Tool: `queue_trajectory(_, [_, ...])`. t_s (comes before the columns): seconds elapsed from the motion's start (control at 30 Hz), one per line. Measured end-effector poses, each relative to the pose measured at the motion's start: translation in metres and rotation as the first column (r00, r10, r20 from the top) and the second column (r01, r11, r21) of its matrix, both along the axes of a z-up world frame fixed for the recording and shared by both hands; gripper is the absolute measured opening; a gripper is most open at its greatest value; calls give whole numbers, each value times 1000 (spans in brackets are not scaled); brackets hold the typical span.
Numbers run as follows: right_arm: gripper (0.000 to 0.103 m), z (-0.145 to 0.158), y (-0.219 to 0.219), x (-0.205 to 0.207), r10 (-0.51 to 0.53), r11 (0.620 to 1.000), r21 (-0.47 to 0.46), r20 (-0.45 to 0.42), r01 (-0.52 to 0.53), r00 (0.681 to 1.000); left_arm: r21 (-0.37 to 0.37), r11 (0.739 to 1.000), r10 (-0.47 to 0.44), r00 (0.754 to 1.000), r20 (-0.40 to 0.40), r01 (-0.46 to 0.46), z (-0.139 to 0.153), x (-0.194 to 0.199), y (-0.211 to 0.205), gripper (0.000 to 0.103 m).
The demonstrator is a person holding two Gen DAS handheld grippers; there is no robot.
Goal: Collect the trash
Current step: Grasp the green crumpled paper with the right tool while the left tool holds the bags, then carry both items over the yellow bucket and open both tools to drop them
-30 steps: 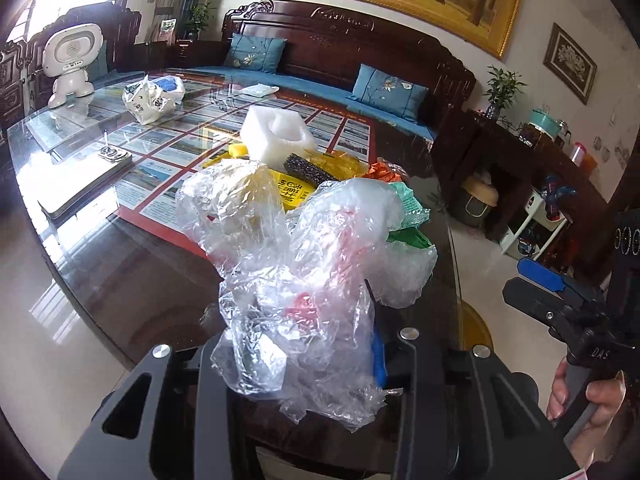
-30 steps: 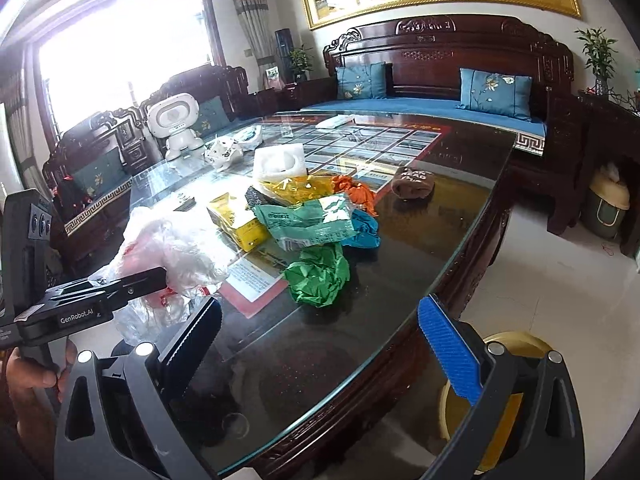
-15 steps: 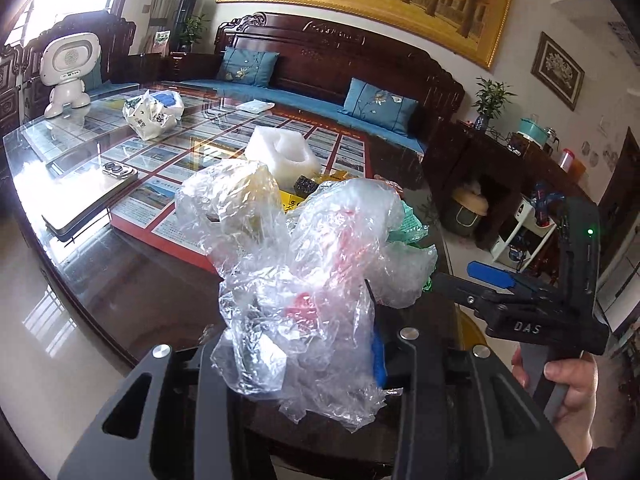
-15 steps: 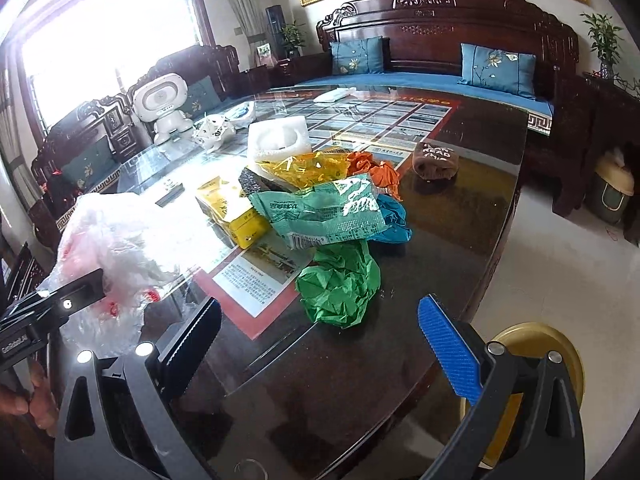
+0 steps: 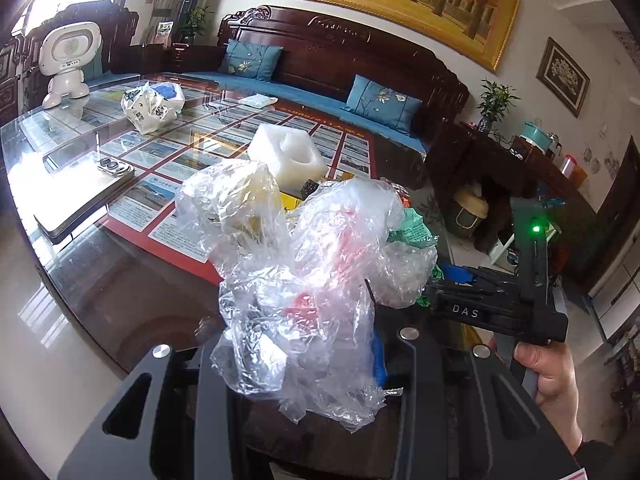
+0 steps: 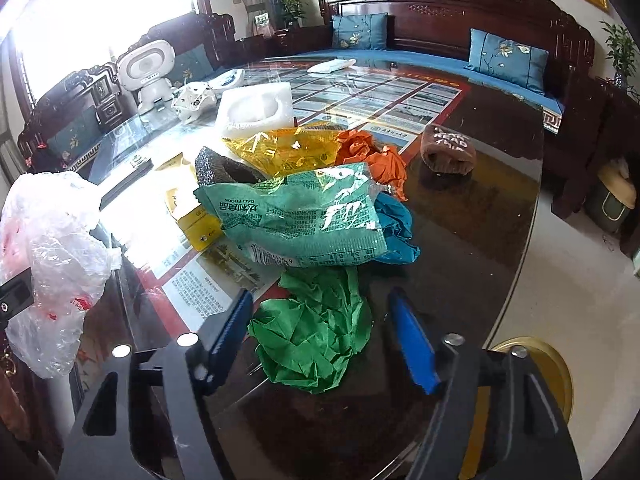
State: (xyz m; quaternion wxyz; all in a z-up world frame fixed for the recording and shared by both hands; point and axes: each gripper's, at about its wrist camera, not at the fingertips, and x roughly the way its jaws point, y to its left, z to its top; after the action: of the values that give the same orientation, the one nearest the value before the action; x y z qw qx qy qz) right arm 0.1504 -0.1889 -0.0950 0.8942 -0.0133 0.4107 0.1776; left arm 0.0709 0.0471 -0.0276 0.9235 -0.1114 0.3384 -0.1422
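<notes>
Clear plastic bag (image 5: 304, 280), crumpled w/ red print, hangs bunched in the left gripper (image 5: 296, 364), whose jaws are closed tight on its lower part; bag is held up over the near table edge. The right gripper (image 6: 320, 332) is abt half open, blue pads either side of 1 green crumpled paper ball (image 6: 312, 332), which lies on the glass table (image 6: 480, 216) between the fingers; contact w/ the pads can't be told. Just behind the ball: 1 green snack wrapper (image 6: 296, 216), 1 blue crumpled piece (image 6: 396, 224), 1 orange crumpled piece (image 6: 372, 156), 1 yellow film wrapper (image 6: 288, 148), 1 yellow box (image 6: 192, 216), 1 black foam chunk (image 6: 224, 168), 1 white foam block (image 6: 256, 108). Farther off: 1 brown cloth item (image 6: 448, 152), 1 white robot toy (image 6: 148, 72), 1 white knotted bag (image 5: 152, 104).
</notes>
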Motion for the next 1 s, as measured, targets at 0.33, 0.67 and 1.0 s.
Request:
queue_trajectory(0.33, [43, 7, -20, -33, 90, 983, 163, -12, -87, 996, 17, 1000, -24, 1000, -15, 24, -4, 4, -7, 37])
queue_trajectory(0.67, [43, 22, -40, -65, 255, 898, 382, -54, -216, 965, 35, 998, -49, 998, -27, 50, -8, -7, -23, 37])
queue_trajectory(1.0, [43, 42, -73, -85, 180, 929, 326, 21, -177, 983, 68, 990, -126, 992, -13, 127, 2, -18, -63, 37])
